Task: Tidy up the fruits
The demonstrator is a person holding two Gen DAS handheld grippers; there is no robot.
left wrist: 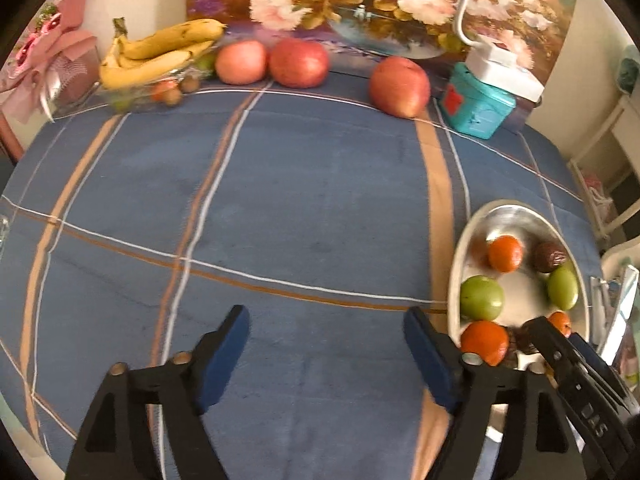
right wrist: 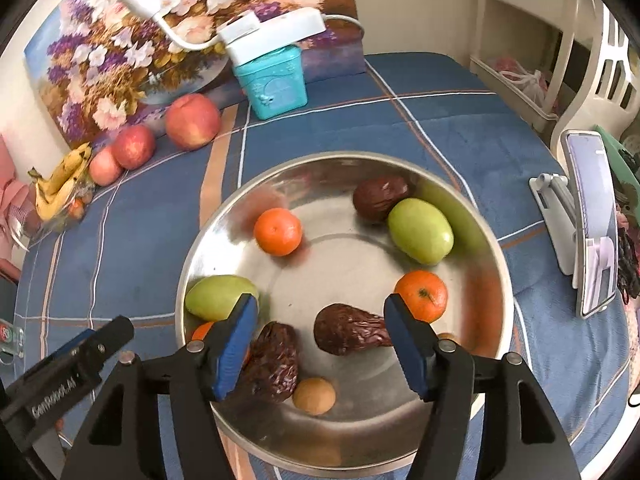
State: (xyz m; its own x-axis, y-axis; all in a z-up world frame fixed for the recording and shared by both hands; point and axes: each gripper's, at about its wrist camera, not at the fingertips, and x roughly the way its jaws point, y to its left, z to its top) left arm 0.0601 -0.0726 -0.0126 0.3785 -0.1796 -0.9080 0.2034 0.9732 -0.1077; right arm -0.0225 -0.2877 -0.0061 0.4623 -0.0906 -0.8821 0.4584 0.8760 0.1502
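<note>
The right hand-held gripper [right wrist: 320, 344] hangs over the near half of the metal plate [right wrist: 505, 280] with its jaws apart and nothing clamped; a wrinkled dark date [right wrist: 348, 330] lies on the steel between its blue pads [right wrist: 236, 354], touching neither as far as I can tell. A second date [right wrist: 274, 362] sits just inside its left pad, a small tan fruit [right wrist: 314, 396] below it, a green fruit [right wrist: 214, 296] and a partly hidden orange beyond its left fingertip, a mandarin [right wrist: 422, 295] just past the right one. Farther ahead lie another mandarin [right wrist: 278, 231], a green fruit [right wrist: 420, 230] and a third date [right wrist: 380, 197]. The left hand-held gripper [left wrist: 326, 354] is spread wide and empty over bare blue cloth on the tabletop [left wrist: 300, 200], the plate at its right side. The dates look light, soft and a little tacky, so they should be pinched across the plump middle with gentle pressure. The mandarins are round with yielding skin (likely to roll on the polished steel), so a grip across the widest part suits them. The green fruits seem firm, smooth and slippery. Apples [left wrist: 298, 62] and bananas [left wrist: 160, 50] sit far ahead of the left gripper by the painting; the apples are probably heavier and nearly as wide as the jaws.
</note>
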